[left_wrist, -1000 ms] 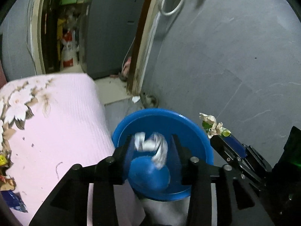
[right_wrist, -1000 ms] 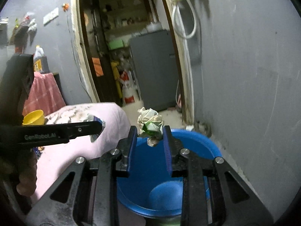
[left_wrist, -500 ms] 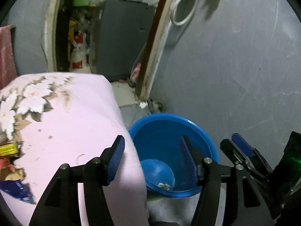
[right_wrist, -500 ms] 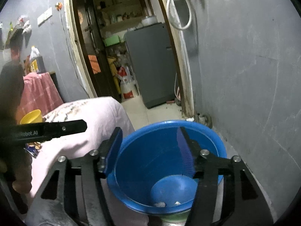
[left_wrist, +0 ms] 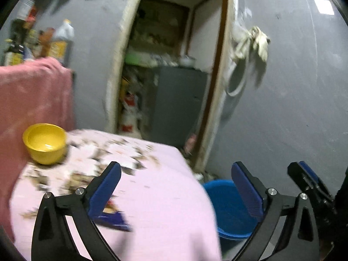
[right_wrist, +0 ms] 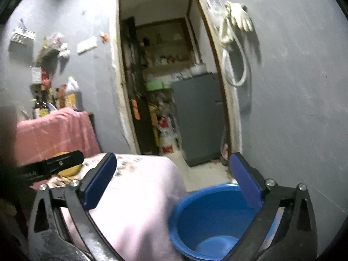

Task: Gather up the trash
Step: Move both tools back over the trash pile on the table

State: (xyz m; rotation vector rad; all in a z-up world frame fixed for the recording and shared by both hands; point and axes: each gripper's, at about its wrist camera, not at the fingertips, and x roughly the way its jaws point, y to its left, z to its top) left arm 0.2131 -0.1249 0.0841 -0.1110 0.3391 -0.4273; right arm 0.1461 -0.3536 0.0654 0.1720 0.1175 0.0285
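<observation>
Left of the blue bucket (left_wrist: 226,208), a dark blue wrapper (left_wrist: 113,216) is being left on the pink cloth (left_wrist: 165,195), under the left gripper (left_wrist: 176,193), nearer it. Jaws of both it and right gripper (right_wrist: 173,182) are being opened, nothing between.

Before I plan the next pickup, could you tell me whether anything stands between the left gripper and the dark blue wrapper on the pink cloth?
Nothing visible does. The left gripper, its jaws opening and empty, looks over the pink cloth, and the dark blue wrapper lies flat in the open just below its left finger. The yellow bowl stands well off to the side.
</observation>
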